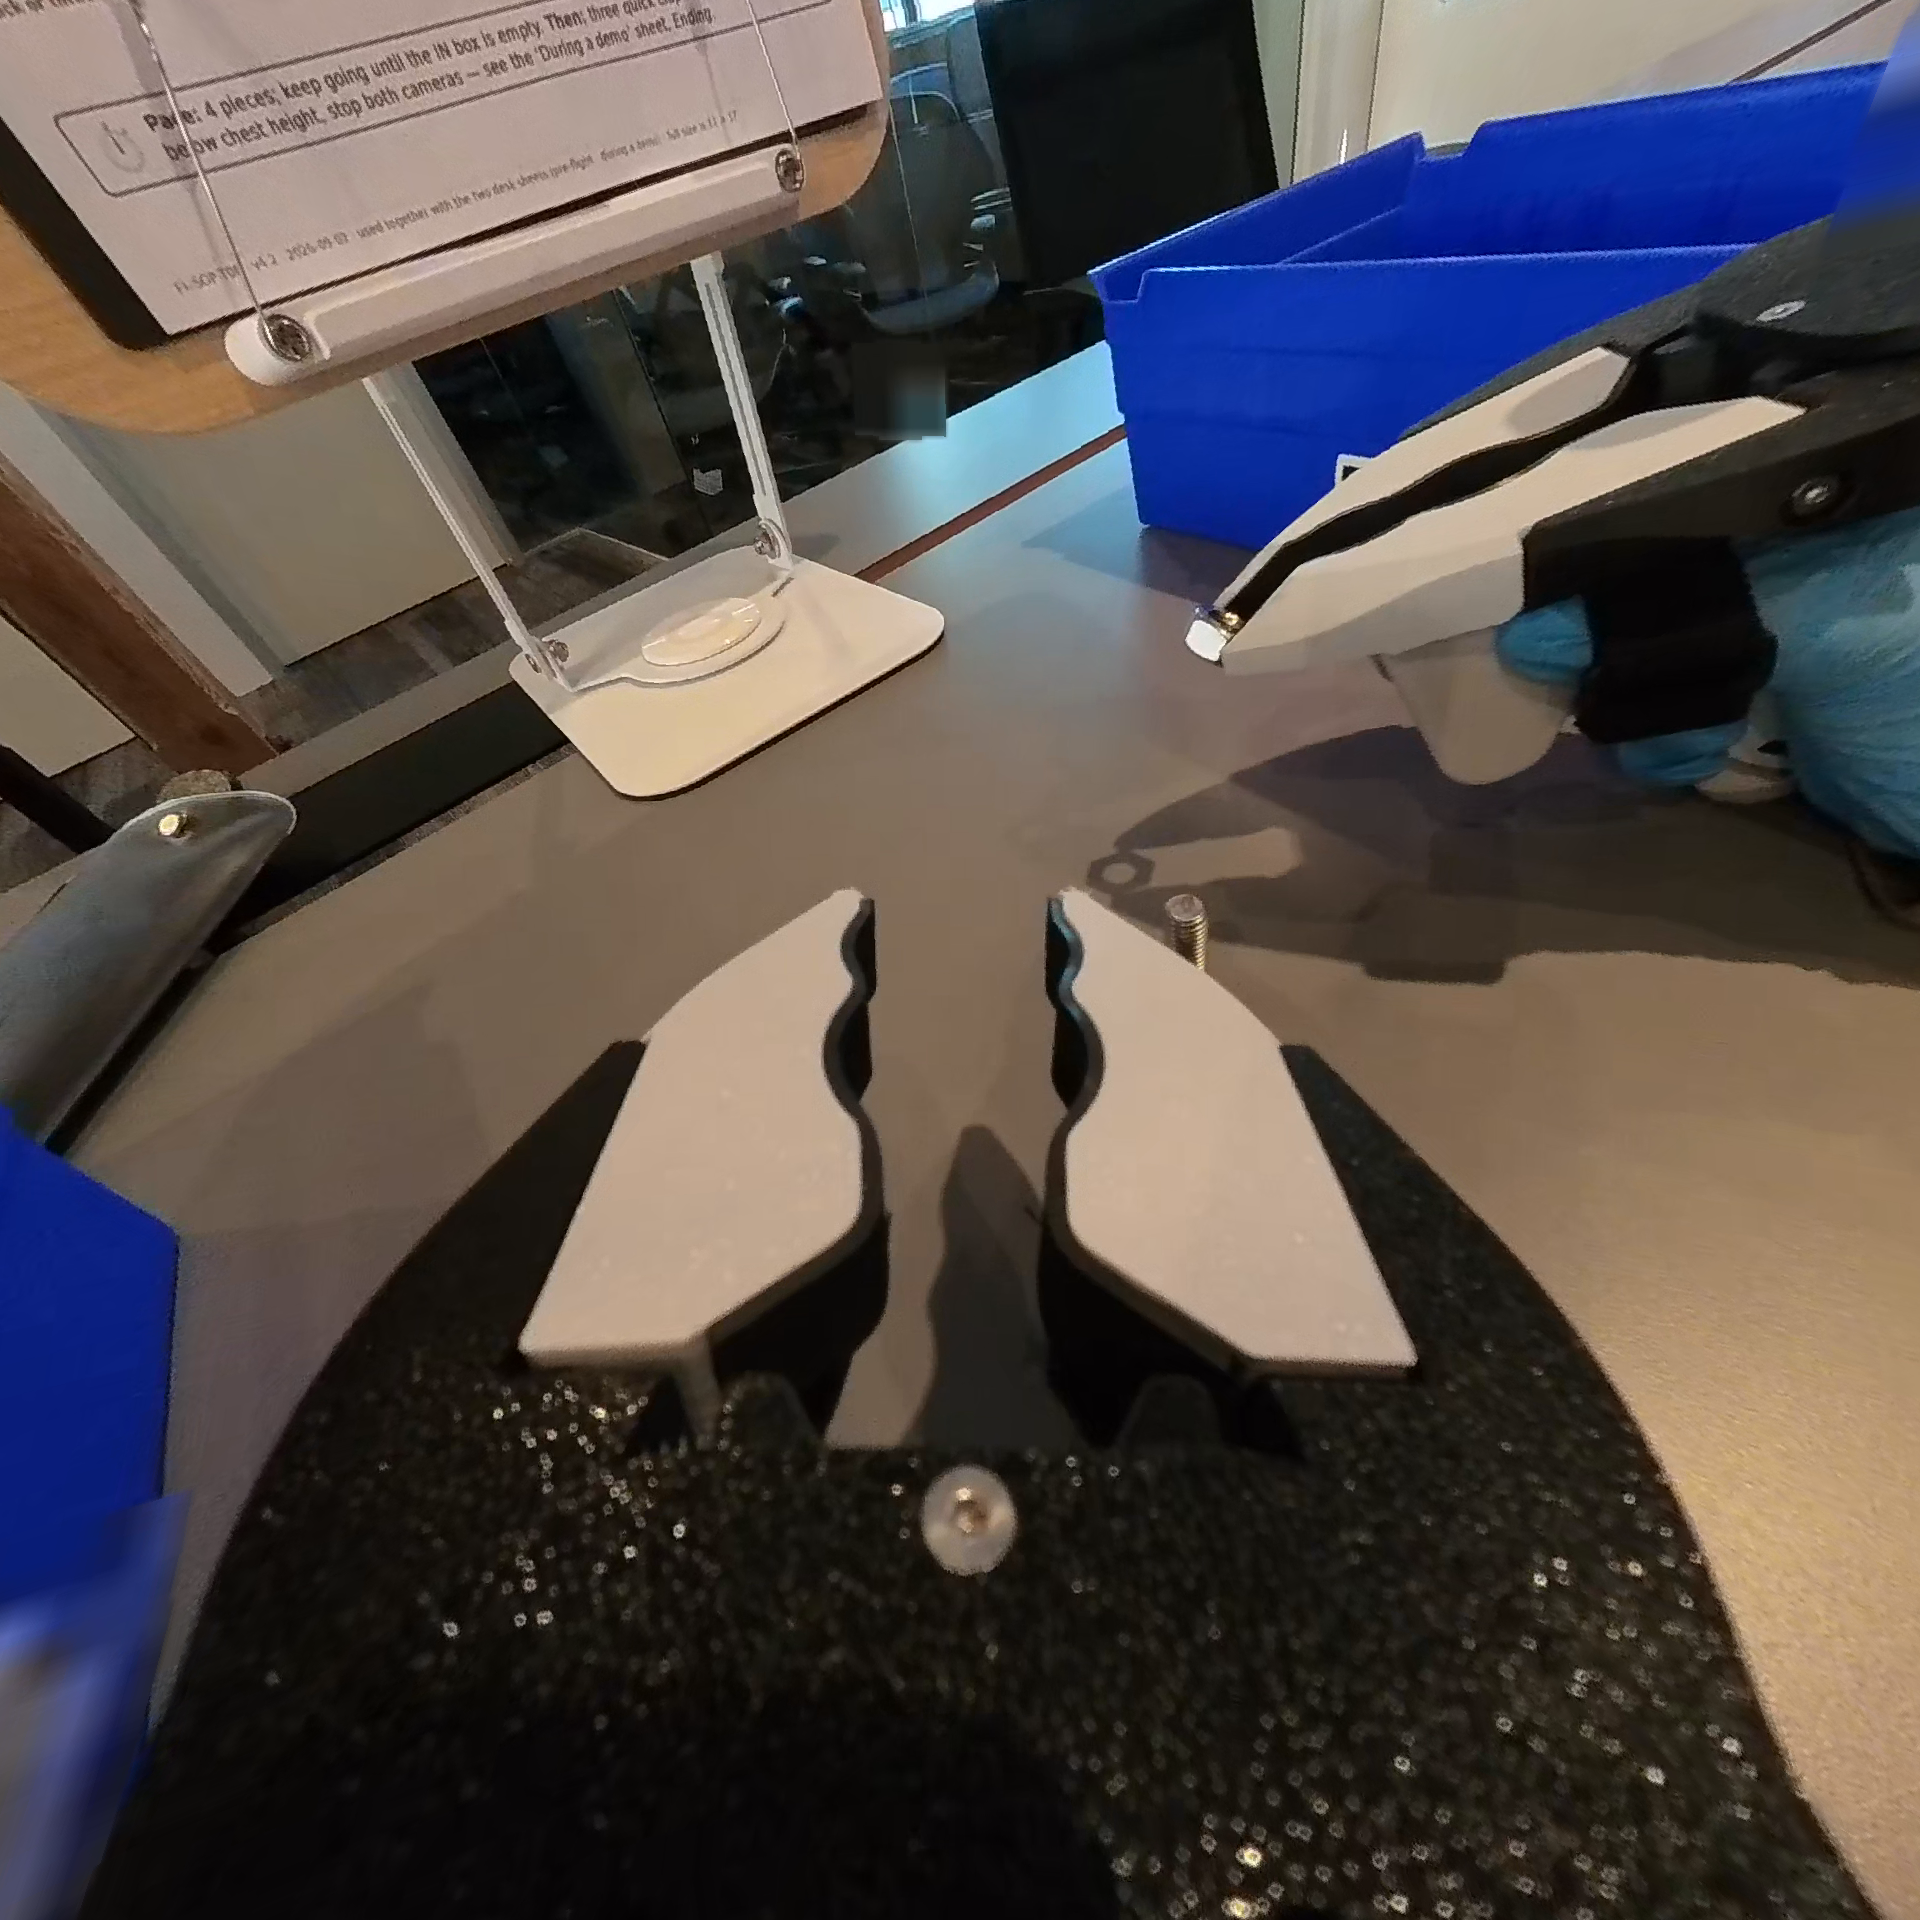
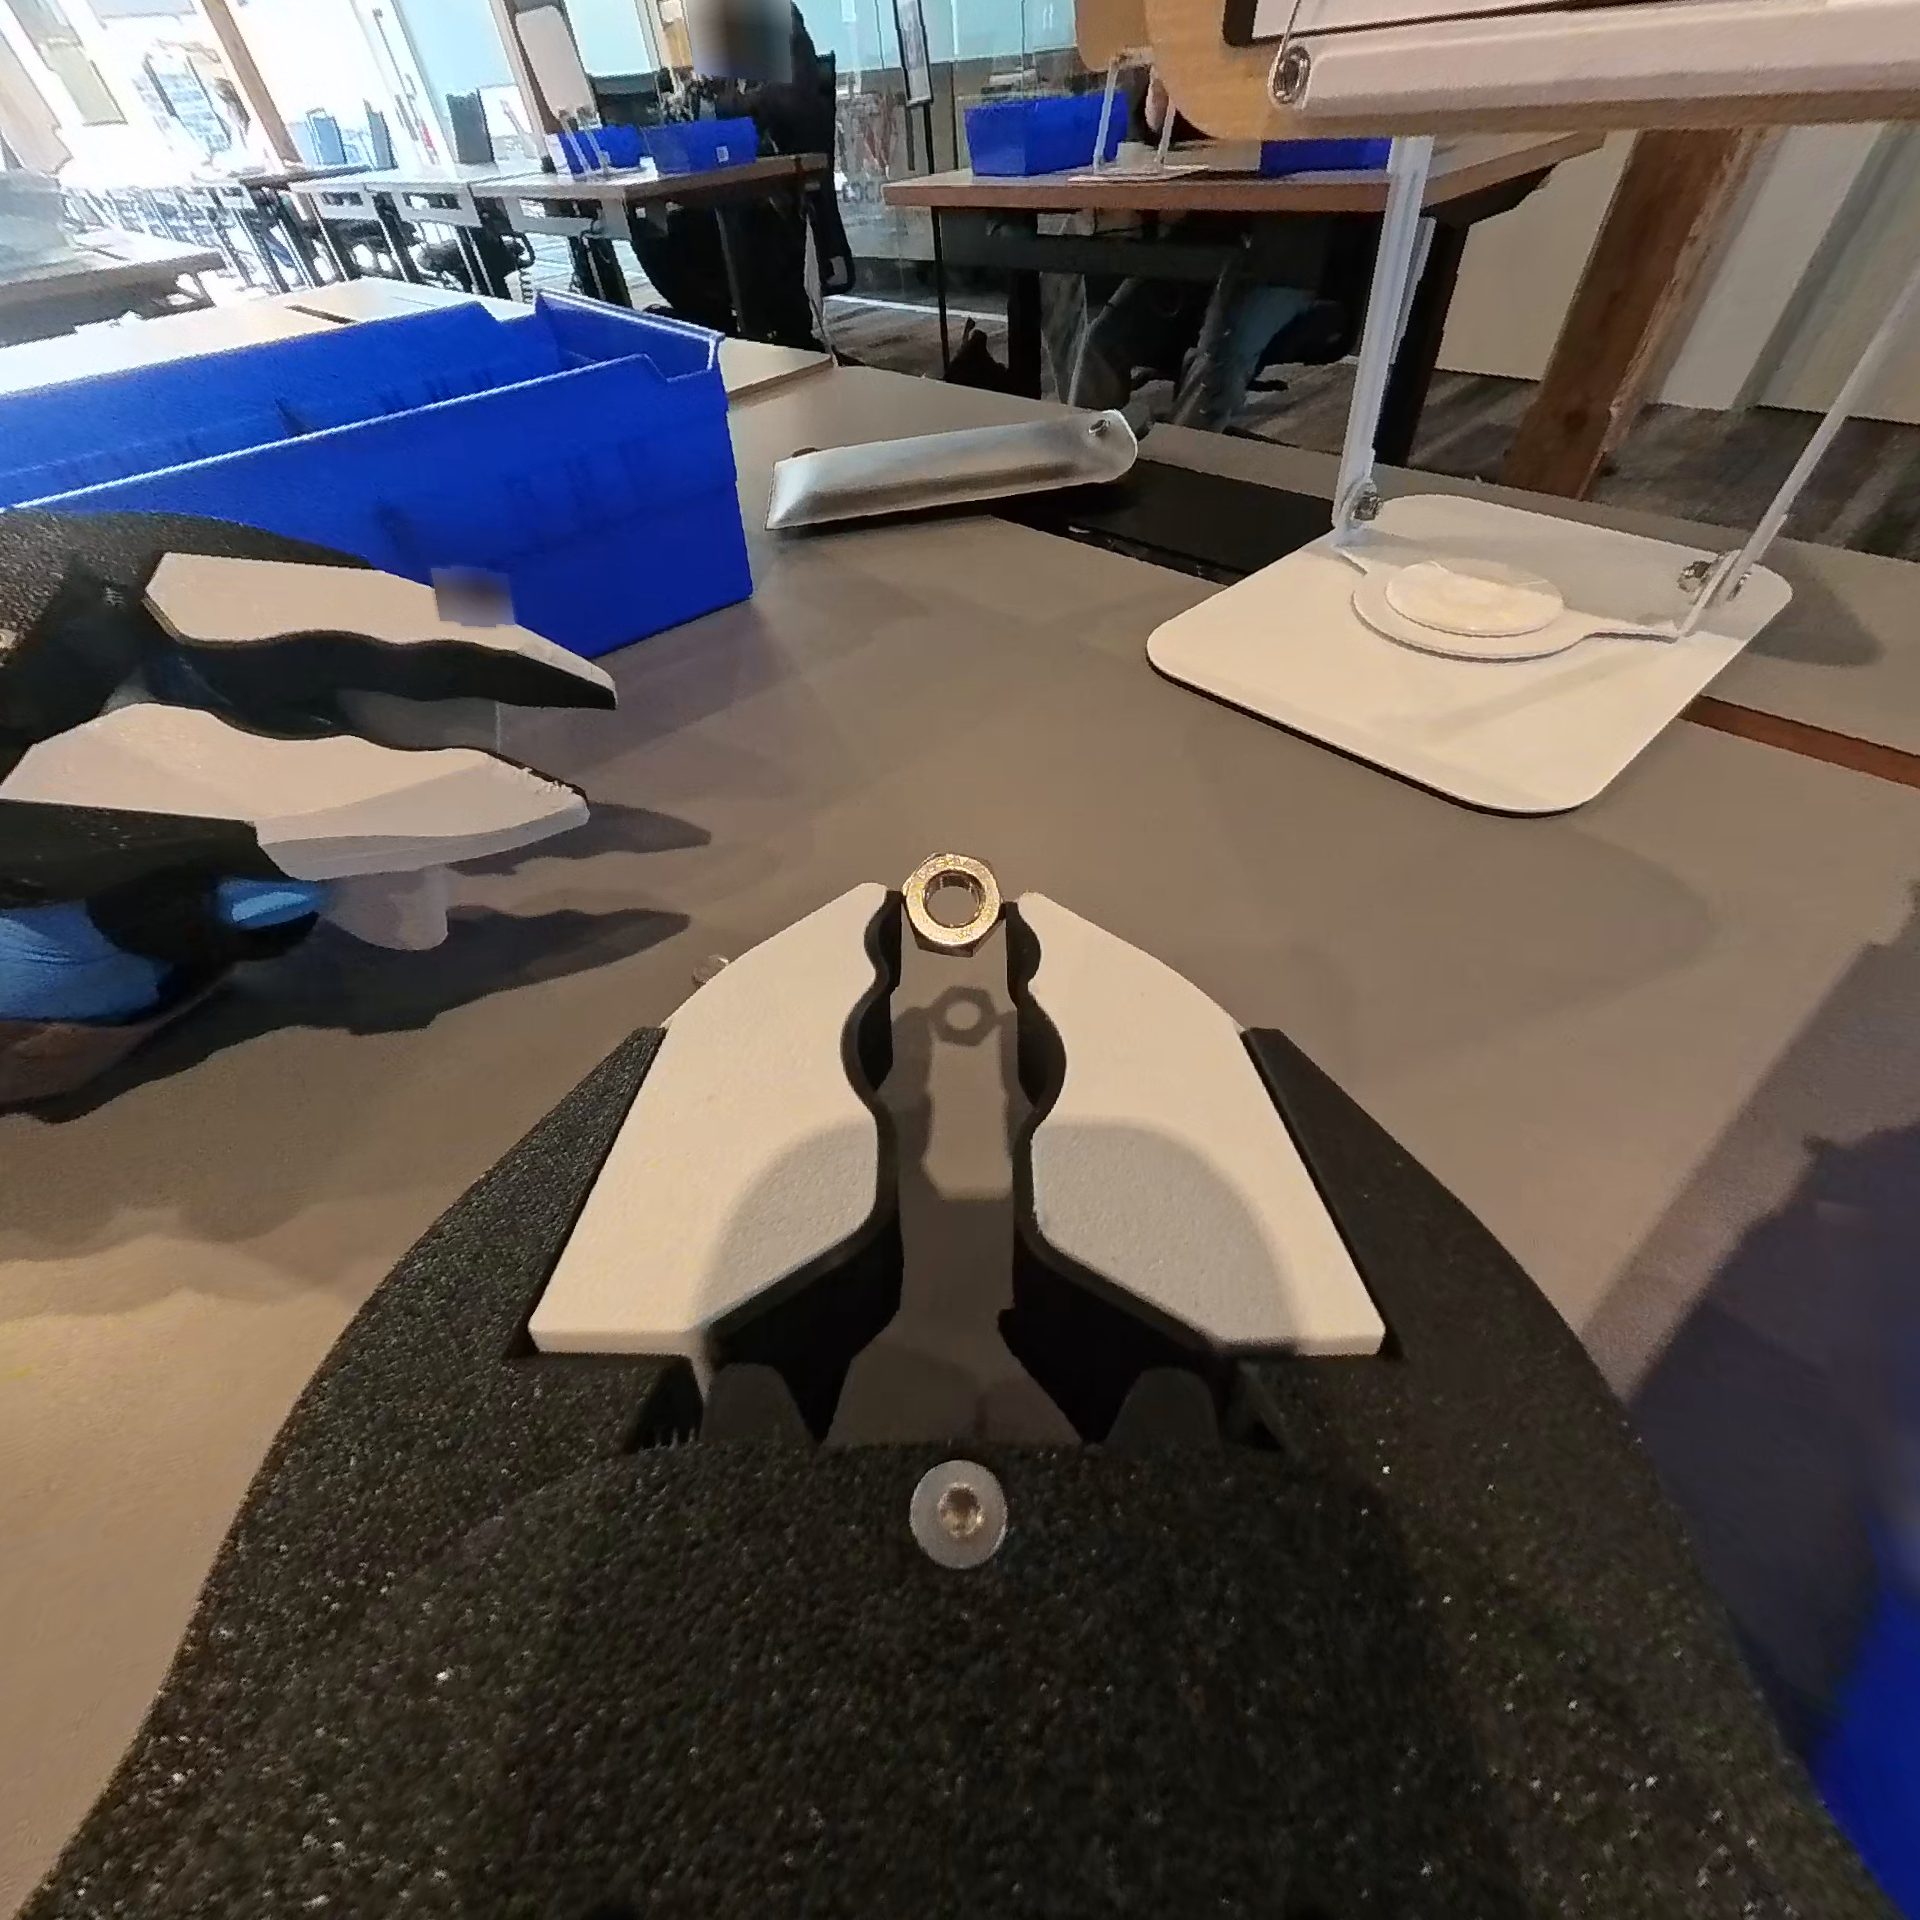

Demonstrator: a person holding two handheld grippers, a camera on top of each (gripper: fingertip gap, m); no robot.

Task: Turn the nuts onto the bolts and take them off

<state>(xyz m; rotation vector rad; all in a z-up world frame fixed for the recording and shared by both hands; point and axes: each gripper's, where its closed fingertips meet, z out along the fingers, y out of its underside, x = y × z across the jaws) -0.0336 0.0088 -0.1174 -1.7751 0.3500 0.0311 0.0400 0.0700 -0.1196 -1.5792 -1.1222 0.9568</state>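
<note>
My left gripper [image 1: 961, 914] is open and empty, low over the grey table [image 1: 727, 935]. A small silver bolt [image 1: 1184, 928] stands upright on the table just right of its right fingertip. My right gripper [image 2: 951, 912] is shut on a silver hex nut [image 2: 951, 904] held at its fingertips, hole facing the camera, above the table. In the left wrist view the right gripper [image 1: 1228, 629] hovers with the nut [image 1: 1203, 636] up and to the right of the bolt. In the right wrist view the left gripper [image 2: 597, 746] is at the left, and the bolt's tip [image 2: 710, 966] peeks out beside my left finger.
A blue divided bin [image 1: 1351, 343] stands at the back right; it also shows in the right wrist view [image 2: 468, 468]. A white stand base [image 1: 748, 665] carries a sign board. A silver pouch [image 2: 935, 468] lies at the table's far edge. Blue-gloved hands [image 1: 1818, 623] hold the grippers.
</note>
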